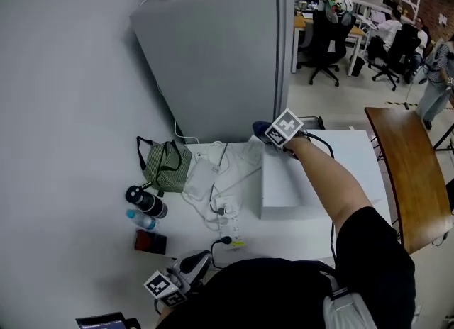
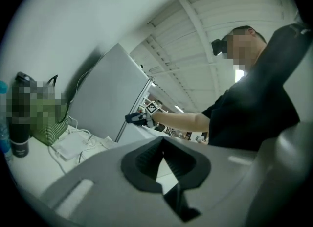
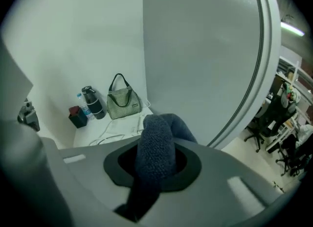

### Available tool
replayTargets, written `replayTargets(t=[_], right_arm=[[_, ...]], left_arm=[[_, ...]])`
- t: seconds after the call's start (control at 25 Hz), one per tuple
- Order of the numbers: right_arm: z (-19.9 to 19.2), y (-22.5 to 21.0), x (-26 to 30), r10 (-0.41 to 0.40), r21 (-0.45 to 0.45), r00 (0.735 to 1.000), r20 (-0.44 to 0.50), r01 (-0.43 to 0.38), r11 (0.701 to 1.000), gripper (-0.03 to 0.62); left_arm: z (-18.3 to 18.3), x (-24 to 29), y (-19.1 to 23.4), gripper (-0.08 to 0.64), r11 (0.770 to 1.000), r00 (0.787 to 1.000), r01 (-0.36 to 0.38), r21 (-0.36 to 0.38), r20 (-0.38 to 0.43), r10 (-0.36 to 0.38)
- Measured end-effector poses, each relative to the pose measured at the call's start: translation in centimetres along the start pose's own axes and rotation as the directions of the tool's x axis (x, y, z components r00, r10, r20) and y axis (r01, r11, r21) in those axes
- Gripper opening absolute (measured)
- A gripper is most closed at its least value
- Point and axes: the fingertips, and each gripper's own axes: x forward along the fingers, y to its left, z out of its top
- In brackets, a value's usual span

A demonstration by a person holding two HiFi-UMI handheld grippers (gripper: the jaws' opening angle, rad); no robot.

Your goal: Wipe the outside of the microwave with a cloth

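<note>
Where right gripper fingers pinch, cloth bulges forward.

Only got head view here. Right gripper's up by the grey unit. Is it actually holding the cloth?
Observer: Yes. The right gripper, seen in its own view, has its jaws shut on a blue cloth.
Operator: Left one carrying anything?
Observer: No. The left gripper has nothing between its jaws in its own view.
Operator: Cloth on the unit?
Observer: Can't tell contact. In the right gripper view, the cloth's free end points at the side panel of the grey unit, near its front edge.
</note>
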Motion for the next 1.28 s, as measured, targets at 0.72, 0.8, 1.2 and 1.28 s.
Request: replayTargets(t=[0.72,0.8,1.2,1.28], right_arm=[[-28.8,-21.6,-24.3,-0.246,0.201,0.946,-0.209,0.288,0.937,0.054],[-24.5,-18.5,-22.9,-0.208,0.185,0.971,-0.120,0.227,0.956,0.055],[-1.4,6.4,-1.8,0.103,-0.206,0.990,-0.095,-0.120,0.971,0.055],[-1.9,5.5,-1.1,0.057,-0.207,0.992,-0.116,-0.081,0.975,0.055]], left_arm=[[-3.8,17.3,-6.5,0.003,0.982,0.975,0.190,-0.019,-0.115,-0.191],[-3.1,16.2,-5.9,0.003,0.982,0.977,0.187,-0.017,-0.101,-0.188],[0.2,7.2,-1.4,0.003,0.991,0.990,0.134,0.001,-0.038,-0.134],[0.3,6.6,-0.9,0.003,0.991,0.990,0.131,0.000,-0.047,-0.131]])
